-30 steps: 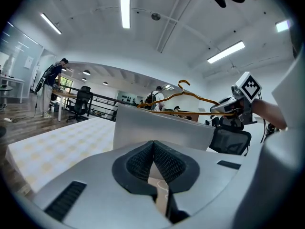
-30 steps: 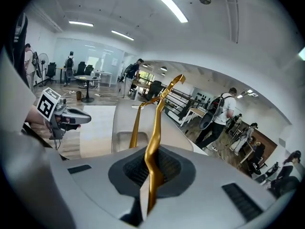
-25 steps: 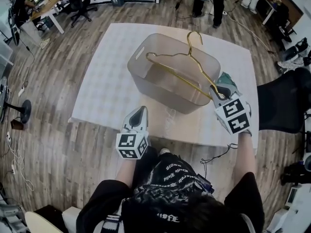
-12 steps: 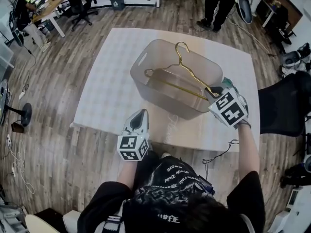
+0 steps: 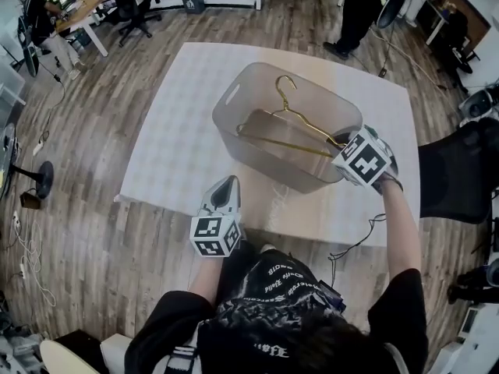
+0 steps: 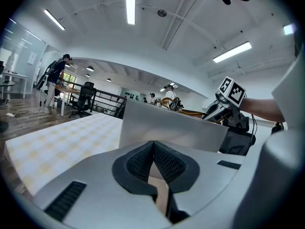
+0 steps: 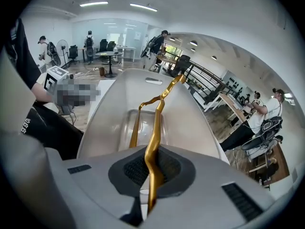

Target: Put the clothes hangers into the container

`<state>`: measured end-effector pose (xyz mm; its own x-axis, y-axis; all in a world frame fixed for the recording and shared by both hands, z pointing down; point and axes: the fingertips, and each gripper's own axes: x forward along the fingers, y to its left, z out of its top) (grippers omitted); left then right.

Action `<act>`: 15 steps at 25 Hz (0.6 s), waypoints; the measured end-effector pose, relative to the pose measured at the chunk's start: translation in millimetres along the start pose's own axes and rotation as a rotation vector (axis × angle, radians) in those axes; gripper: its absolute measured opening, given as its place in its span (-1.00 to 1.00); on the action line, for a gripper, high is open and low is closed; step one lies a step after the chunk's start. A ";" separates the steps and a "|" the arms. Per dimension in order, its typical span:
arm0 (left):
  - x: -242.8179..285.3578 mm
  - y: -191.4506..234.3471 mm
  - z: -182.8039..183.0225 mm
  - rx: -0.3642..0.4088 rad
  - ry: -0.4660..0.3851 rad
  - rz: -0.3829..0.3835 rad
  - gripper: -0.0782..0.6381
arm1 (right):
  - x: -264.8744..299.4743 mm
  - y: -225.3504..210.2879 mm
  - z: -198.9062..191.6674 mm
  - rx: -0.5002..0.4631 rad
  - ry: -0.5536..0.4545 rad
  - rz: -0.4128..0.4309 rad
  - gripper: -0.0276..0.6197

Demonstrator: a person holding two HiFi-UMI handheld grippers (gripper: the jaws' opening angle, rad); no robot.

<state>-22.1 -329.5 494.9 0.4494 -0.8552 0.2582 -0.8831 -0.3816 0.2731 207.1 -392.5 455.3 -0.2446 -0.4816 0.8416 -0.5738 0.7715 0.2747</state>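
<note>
Hanger placement, release stage. One gold metal wire clothes hanger (image 5: 290,121) lies mostly inside the translucent grey plastic container (image 5: 234,92), which stands on the pale chequered tabletop (image 5: 168,131). The right gripper (image 5: 341,147) sits at the container's right rim, angled down into it. Its jaws are clamped together on the hanger's right-hand shoulder end, and the right gripper view shows the gold wire (image 7: 155,128) pinched between the dark ribbed pads and running away from them.

From those fingers the hanger extends to the left. Its long axis follows the length of the container, with the lower bar low between the walls and the hook rising toward the far side, near rim height. Whether the free left end touches the floor of the container cannot be told.

The left gripper (image 5: 225,184) waits near the table's near edge, well apart from the container on its near left side. Its jaws are together on nothing.

By judgement, the right hand alone is placed to finish. The held end lies just beside the right rim, so that end may catch on the wall when the jaws part.
</note>
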 end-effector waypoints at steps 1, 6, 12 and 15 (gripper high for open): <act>0.3 0.3 -1.4 -0.002 0.003 0.003 -0.73 | 2.9 -0.3 0.9 -0.005 0.004 0.010 -0.89; 0.2 0.6 -7.6 0.002 0.011 0.010 -0.73 | 19.2 -0.9 0.5 -0.046 0.043 0.053 -0.89; -0.5 5.8 -8.6 -0.008 0.012 0.035 -0.73 | 27.9 -3.8 4.7 -0.096 0.070 0.112 -0.89; -1.9 6.3 -9.6 -0.008 0.017 0.038 -0.73 | 30.3 -6.3 10.5 -0.116 0.075 0.134 -0.89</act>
<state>-27.2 -326.9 505.0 0.4176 -0.8630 0.2844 -0.8987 -0.3460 0.2696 195.1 -416.3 474.1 -0.2517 -0.3426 0.9052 -0.4449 0.8715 0.2062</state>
